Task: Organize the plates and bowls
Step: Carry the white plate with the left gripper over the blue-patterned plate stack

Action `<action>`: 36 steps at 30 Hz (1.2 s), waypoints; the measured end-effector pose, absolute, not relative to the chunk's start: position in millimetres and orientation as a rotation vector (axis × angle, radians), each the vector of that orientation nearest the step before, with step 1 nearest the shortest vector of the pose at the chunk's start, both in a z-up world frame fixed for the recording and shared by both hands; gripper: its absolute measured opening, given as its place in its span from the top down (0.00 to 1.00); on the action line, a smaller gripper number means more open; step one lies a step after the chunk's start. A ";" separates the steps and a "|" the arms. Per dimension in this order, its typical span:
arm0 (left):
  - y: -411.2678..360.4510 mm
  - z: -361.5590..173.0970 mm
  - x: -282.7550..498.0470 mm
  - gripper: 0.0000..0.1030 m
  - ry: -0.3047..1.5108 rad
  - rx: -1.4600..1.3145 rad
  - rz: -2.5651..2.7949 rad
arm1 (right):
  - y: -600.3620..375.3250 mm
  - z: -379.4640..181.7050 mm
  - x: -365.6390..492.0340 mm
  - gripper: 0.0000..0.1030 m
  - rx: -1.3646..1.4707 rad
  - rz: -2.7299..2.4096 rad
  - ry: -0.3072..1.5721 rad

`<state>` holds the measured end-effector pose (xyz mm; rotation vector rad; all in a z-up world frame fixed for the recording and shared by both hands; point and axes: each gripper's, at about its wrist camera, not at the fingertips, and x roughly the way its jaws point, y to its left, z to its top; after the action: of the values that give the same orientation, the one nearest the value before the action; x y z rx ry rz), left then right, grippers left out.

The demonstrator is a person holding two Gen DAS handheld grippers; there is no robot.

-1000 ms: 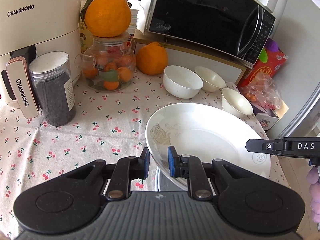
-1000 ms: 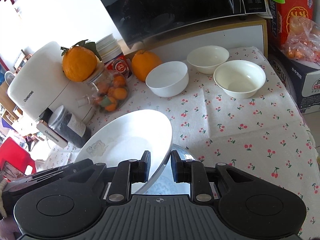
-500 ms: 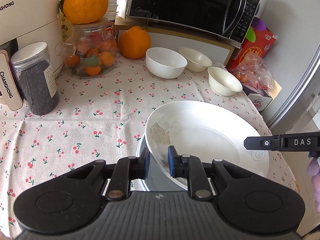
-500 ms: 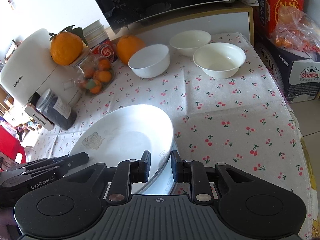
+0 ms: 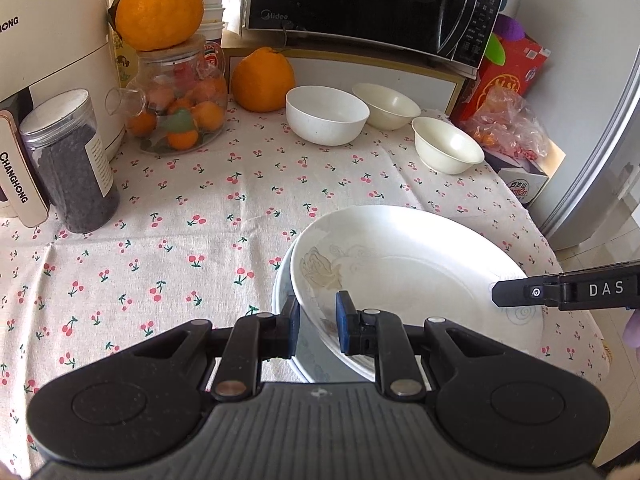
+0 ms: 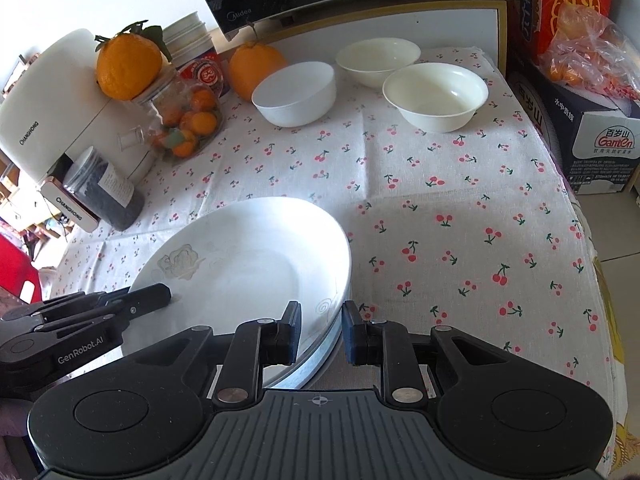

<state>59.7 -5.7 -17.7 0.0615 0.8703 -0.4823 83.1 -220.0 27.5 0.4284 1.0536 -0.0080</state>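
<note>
Our left gripper (image 5: 317, 326) pinching the near rim of our big white plate (image 5: 408, 264), our right gripper (image 6: 320, 330) pinching its other rim, another plate (image 6: 320, 354) under it, three bowls (image 5: 327, 114) far back on the cherry cloth (image 5: 200, 208)

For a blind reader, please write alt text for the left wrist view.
The left hand-held gripper grips the rim of a large white porcelain plate above another dish on a cherry-print tablecloth. Three white bowls stand behind.
</note>
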 end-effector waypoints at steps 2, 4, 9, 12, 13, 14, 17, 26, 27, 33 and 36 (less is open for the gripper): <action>-6.6 -18.2 58.3 0.84 0.868 0.078 -0.481 | -217.6 25.6 82.6 0.79 0.419 -0.007 1.066; -7.4 -19.2 57.7 0.84 0.872 0.091 -0.478 | -215.0 23.6 82.1 0.79 0.407 -0.007 1.079; -7.6 -20.1 56.4 0.84 0.870 0.111 -0.472 | -206.3 21.5 81.7 0.79 0.356 -0.007 1.094; -7.9 -20.0 56.1 0.84 0.868 0.119 -0.471 | -202.6 21.6 82.0 0.79 0.325 -0.010 1.095; -8.1 -20.1 55.8 0.84 0.867 0.123 -0.470 | -201.9 21.4 82.2 0.79 0.321 -0.010 1.097; -8.6 -20.0 55.4 0.84 0.866 0.128 -0.468 | -201.5 21.4 82.2 0.79 0.318 -0.010 1.099; -9.9 -19.6 54.5 0.84 0.867 0.140 -0.463 | -198.6 21.7 82.0 0.79 0.301 -0.010 1.106; -11.6 -18.8 53.3 0.84 0.872 0.177 -0.453 | -192.4 23.0 81.1 0.79 0.266 -0.009 1.118; -11.8 -18.8 53.1 0.84 0.873 0.181 -0.452 | -191.8 23.1 81.2 0.79 0.263 -0.008 1.119; -14.0 -24.2 52.1 0.84 0.892 0.232 -0.438 | -182.5 25.5 79.2 0.79 0.185 -0.001 1.116; -13.6 -23.6 52.2 0.85 0.893 0.235 -0.440 | -178.2 26.6 79.1 0.79 0.143 -0.001 1.113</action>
<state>52.2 -13.6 -23.6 0.2347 0.8929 -0.4395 79.1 -178.2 26.6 0.1427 1.1128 -0.0013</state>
